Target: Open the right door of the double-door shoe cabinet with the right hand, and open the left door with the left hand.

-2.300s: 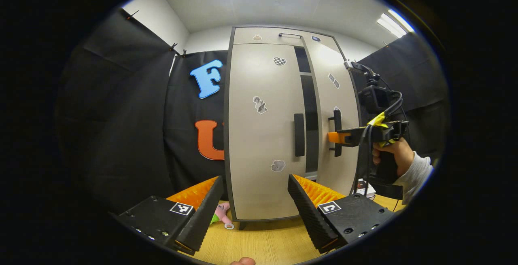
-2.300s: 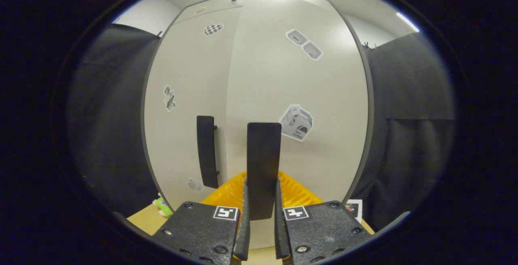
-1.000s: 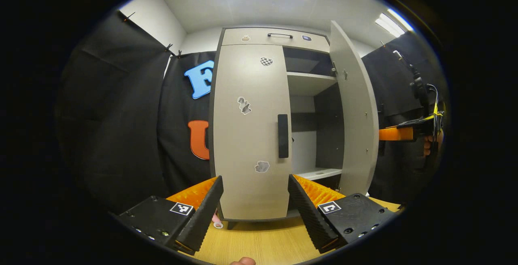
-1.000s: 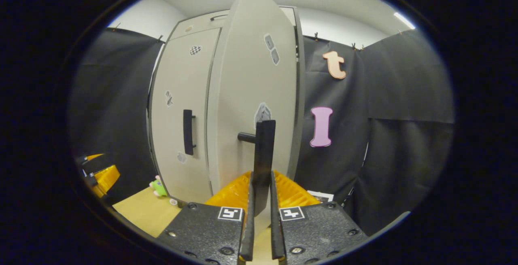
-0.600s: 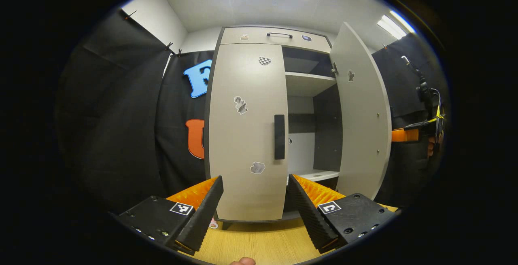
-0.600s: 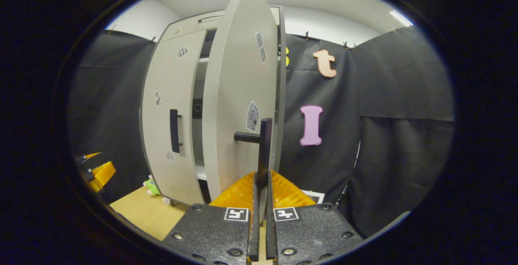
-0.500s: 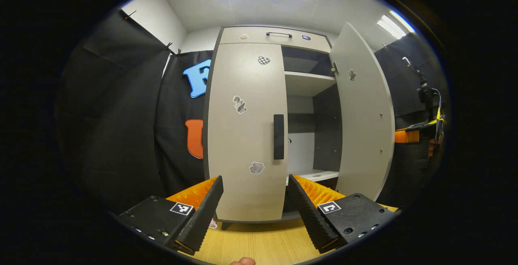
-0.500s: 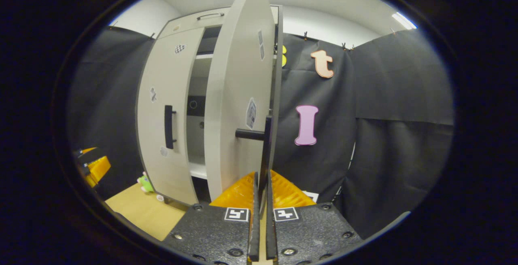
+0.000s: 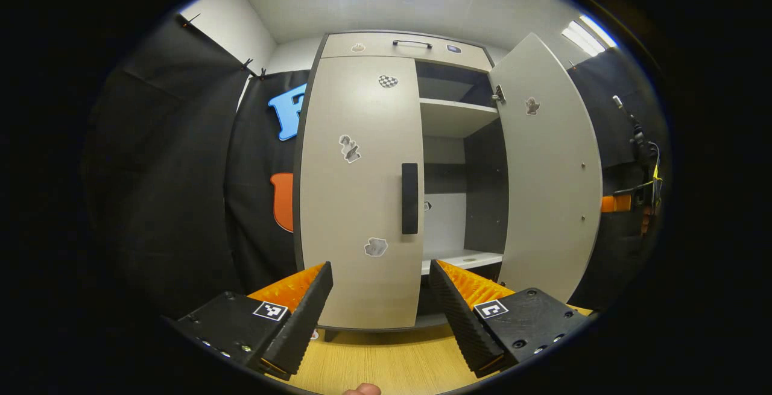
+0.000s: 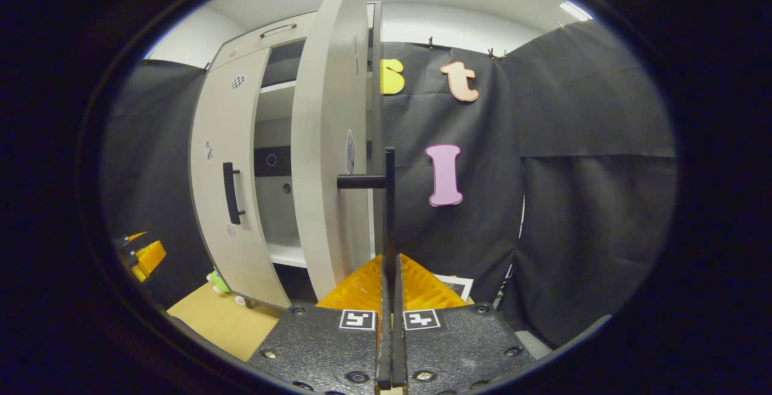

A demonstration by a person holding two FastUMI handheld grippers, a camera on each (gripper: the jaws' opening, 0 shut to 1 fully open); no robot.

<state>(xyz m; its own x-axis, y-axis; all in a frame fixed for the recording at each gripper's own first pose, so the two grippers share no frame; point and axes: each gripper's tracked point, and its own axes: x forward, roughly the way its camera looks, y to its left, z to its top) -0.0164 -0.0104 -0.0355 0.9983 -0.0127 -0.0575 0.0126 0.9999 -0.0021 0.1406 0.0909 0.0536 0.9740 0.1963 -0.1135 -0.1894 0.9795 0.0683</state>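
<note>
Gripping the right door's handle (image 10: 389, 214), right gripper (image 10: 390, 298) has both fingers clamped on the thin bar, seen edge-on. Right door (image 9: 552, 172) stands wide open, swung out from the cabinet (image 9: 398, 48), shelves (image 9: 455, 111) exposed inside. Left door (image 9: 359, 190) shut, its handle (image 9: 409, 198) untouched. Left gripper (image 9: 380, 298) hangs in front of left door, apart from it, fingers spread wide, holding nothing. Cabinet sits on a wood table (image 9: 386, 362). Small green toy (image 10: 218, 280) by cabinet base.

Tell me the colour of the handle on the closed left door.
Black; the left door's handle shows best in the left gripper view.
</note>
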